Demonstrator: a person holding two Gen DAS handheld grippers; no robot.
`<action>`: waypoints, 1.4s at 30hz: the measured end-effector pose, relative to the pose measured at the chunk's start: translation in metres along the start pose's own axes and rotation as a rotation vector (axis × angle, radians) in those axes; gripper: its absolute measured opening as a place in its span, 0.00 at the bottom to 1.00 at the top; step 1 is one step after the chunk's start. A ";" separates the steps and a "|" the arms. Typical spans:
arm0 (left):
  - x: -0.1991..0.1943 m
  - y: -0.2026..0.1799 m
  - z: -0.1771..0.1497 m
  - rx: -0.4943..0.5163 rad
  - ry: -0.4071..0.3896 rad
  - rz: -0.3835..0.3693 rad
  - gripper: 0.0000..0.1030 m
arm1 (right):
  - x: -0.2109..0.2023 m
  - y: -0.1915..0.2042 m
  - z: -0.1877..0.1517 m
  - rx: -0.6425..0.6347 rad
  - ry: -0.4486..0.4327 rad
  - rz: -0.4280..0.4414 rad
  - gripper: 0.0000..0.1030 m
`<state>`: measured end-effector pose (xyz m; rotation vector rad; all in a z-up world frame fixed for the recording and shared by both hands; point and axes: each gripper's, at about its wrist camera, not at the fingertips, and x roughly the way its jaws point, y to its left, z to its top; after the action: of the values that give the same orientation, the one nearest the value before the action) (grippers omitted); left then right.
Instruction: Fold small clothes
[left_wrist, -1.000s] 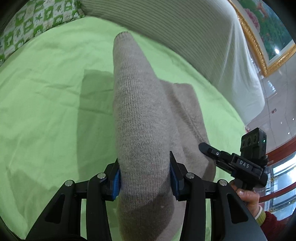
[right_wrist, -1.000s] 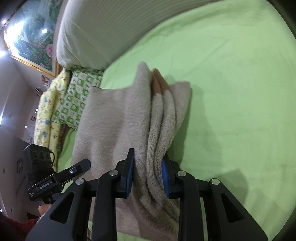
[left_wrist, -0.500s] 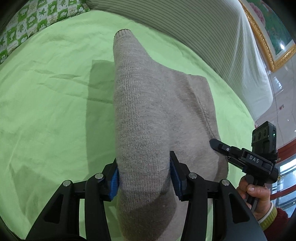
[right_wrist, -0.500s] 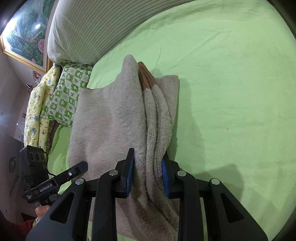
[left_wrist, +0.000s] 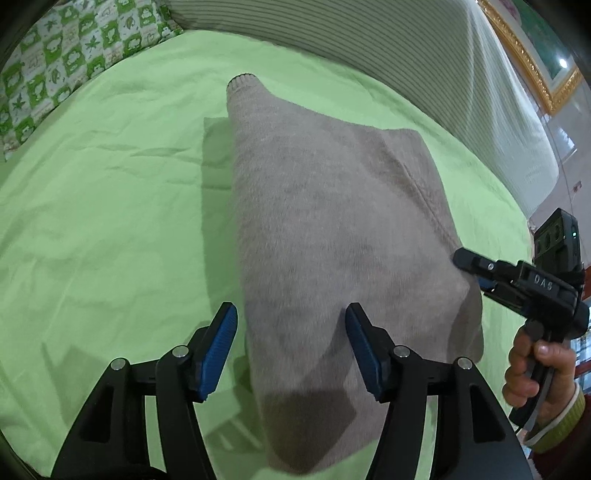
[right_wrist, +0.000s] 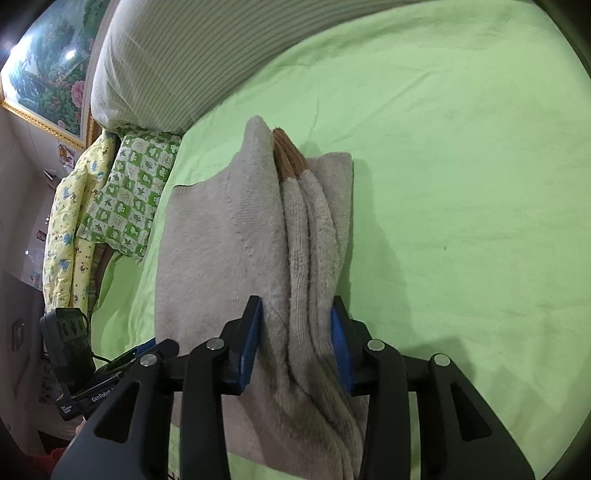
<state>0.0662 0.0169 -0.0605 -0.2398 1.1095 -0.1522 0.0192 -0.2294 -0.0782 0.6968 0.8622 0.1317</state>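
Beige knitted sweater (left_wrist: 332, 229), folded, on light-green bedsheet (left_wrist: 110, 221). Left gripper (left_wrist: 290, 347): spread wide, blue pads clear of cloth, apparently letting go. Right gripper (right_wrist: 295, 343): pinching bunched edge with brown-cuffed sleeves (right_wrist: 306, 236), likely steadying the fold.

A beige knit sweater (right_wrist: 229, 236) with a brown cuff (right_wrist: 287, 158) is laid on a light green sheet (right_wrist: 461, 166). A green-and-white checked cloth (left_wrist: 55, 62) is seen far left.
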 end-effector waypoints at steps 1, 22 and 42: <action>-0.003 0.001 -0.003 0.000 0.001 0.000 0.60 | -0.003 0.000 -0.001 0.001 -0.006 -0.002 0.38; -0.008 0.011 -0.052 0.041 0.078 0.031 0.60 | -0.049 0.034 -0.062 -0.137 -0.070 -0.004 0.38; -0.024 0.001 -0.030 0.050 0.015 0.030 0.63 | -0.048 0.031 -0.046 -0.092 -0.081 -0.083 0.15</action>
<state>0.0291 0.0198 -0.0525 -0.1778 1.1224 -0.1546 -0.0410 -0.2003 -0.0486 0.5756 0.8010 0.0682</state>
